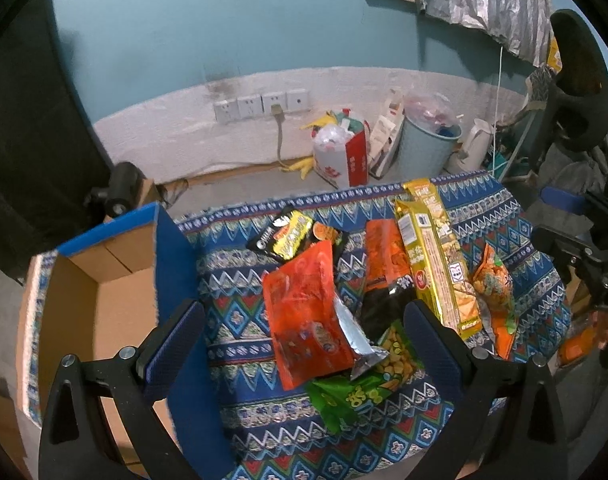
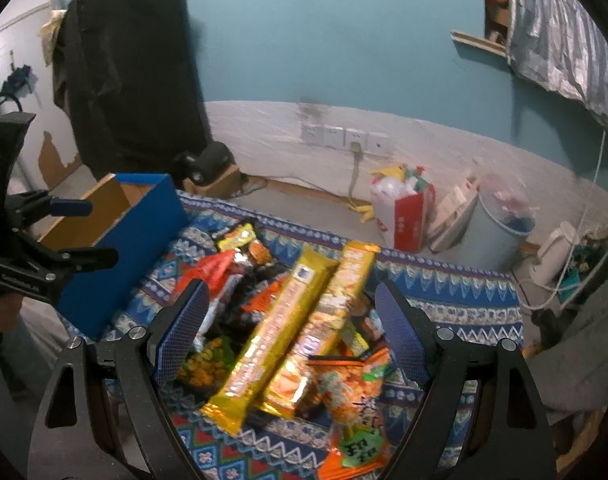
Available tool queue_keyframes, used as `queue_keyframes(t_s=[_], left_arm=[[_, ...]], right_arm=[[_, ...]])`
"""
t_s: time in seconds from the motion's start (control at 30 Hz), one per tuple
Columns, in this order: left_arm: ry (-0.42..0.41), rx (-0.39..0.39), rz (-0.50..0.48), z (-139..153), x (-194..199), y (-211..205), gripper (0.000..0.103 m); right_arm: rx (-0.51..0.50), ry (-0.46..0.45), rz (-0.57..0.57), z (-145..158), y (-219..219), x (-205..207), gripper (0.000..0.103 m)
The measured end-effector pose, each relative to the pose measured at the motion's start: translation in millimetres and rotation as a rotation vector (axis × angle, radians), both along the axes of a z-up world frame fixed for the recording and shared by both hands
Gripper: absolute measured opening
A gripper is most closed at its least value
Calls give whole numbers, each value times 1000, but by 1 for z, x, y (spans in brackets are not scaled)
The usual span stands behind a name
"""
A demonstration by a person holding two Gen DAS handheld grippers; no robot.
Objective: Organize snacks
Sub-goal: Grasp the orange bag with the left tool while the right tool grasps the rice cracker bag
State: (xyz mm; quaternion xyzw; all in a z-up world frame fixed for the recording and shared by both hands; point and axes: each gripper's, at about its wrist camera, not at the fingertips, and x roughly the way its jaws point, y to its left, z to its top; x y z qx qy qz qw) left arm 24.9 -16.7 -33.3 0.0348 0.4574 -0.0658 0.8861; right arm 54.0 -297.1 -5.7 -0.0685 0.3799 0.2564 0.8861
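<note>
The left hand-held gripper (image 1: pixel 304 320) hangs wide apart and empty over the snack pile; the right hand-held gripper (image 2: pixel 292 320) does likewise. The snacks lie on the patterned cloth (image 1: pixel 244 280) covering the surface, beside an open blue cardboard box (image 1: pixel 104 280): red packet (image 1: pixel 304 312), two gold cracker packs (image 2: pixel 272 344), green pea bag (image 1: pixel 355 396).

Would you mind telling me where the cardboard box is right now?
The cardboard box stands open at the left edge of the patterned cloth in the left wrist view, left of the orange snack packet.
</note>
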Motion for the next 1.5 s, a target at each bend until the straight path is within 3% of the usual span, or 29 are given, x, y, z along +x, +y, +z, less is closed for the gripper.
queue_keyframes(t_s=[0.17, 0.47, 1.0, 1.1, 1.13, 1.2, 1.27, 1.3, 1.5], left_arm=[[48, -10, 19, -23, 11, 1, 102], [212, -53, 75, -75, 33, 11, 102], [361, -96, 91, -130, 60, 9, 102], [378, -105, 87, -137, 63, 8, 102], [381, -107, 89, -139, 65, 9, 101], [383, -128, 92, -142, 65, 11, 87], [392, -204, 104, -143, 66, 18, 72], [396, -223, 116, -143, 66, 21, 71], [385, -213, 115, -144, 60, 27, 44]], right_arm=[[-47, 69, -50, -19, -13, 10, 84], [-169, 206, -45, -67, -30, 13, 83], [-240, 427, -35, -158, -44, 31, 83], [-255, 445, -20, -170, -40, 33, 71], [-246, 453, -17, -173, -39, 34, 62], [-243, 455, -20, -176, -39, 35, 53], [-232, 449, -20, -177, -40, 36, 42], [-224, 447, -21, -177, -40, 36, 38], [-206, 415, -23, -161, -39, 36, 33]])
